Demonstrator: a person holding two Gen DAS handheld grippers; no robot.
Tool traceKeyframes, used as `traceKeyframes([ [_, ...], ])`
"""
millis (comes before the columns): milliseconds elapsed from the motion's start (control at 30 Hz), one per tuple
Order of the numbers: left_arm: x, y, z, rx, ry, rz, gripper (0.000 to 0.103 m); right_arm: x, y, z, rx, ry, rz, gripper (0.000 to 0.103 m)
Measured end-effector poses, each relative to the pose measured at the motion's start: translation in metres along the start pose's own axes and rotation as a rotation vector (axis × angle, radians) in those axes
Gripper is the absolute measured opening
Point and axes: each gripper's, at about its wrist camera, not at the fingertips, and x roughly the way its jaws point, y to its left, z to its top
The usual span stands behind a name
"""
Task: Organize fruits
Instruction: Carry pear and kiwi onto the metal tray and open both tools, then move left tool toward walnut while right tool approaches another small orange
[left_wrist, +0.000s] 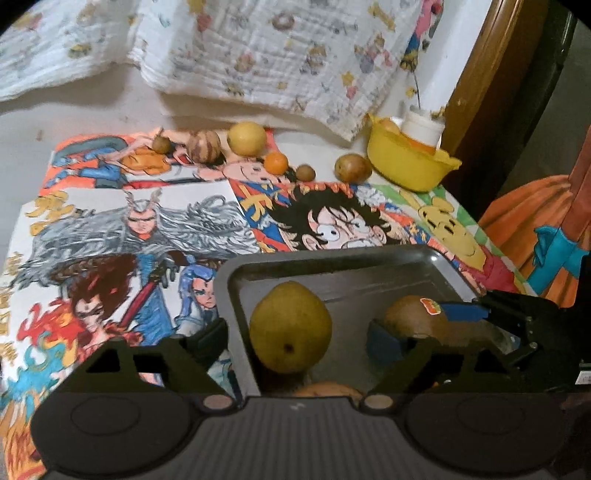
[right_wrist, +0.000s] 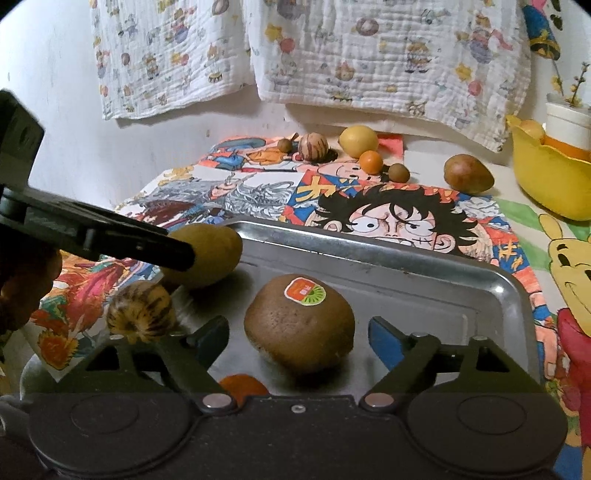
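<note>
A yellow-green pear (left_wrist: 290, 326) sits in the metal tray (left_wrist: 332, 254). My left gripper (left_wrist: 295, 341) stands open around the pear, with a gap on each side. A brown kiwi (right_wrist: 299, 321) with an orange-green sticker rests in the same tray (right_wrist: 369, 245). Around it stands my right gripper (right_wrist: 301, 338), open, its blue pads (right_wrist: 386, 341) clear of the skin. Also in the tray are a striped round fruit (right_wrist: 140, 314) and an orange (right_wrist: 242, 386), the orange partly hidden under the gripper body. In the right wrist view the pear (right_wrist: 214, 254) shows behind a left finger (right_wrist: 177, 254).
A row of loose fruit lies at the back of the cartoon-print cloth: striped fruit (left_wrist: 202, 146), lemon (left_wrist: 246, 138), small orange (left_wrist: 276, 163), small brown fruits (left_wrist: 305, 172) and a brownish-green fruit (left_wrist: 352, 168). A yellow bowl (left_wrist: 410, 162) holding a white cup stands at the back right.
</note>
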Motion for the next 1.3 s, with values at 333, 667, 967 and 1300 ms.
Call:
traceKeyframes([
  [333,-0.036,-0.012,-0.034,0.114,-0.083,0.088,0.102,-0.032,0.014,-0.014,-0.057,-0.008,-0.034,0.101],
  [667,-0.052,-0.024,-0.066,0.241,-0.030,0.072,0.102,-0.051,0.014,-0.032,-0.090,0.038,-0.114,0.102],
  [967,-0.048,-0.010,-0.060,0.208,0.038,0.127,0.102,-0.058,0.004,-0.031,-0.058,0.019,-0.154,0.102],
  [1300,-0.049,0.013,-0.034,0.182,0.032,0.219,0.102,-0.048,-0.015,-0.014,-0.051,0.000,-0.160,0.102],
])
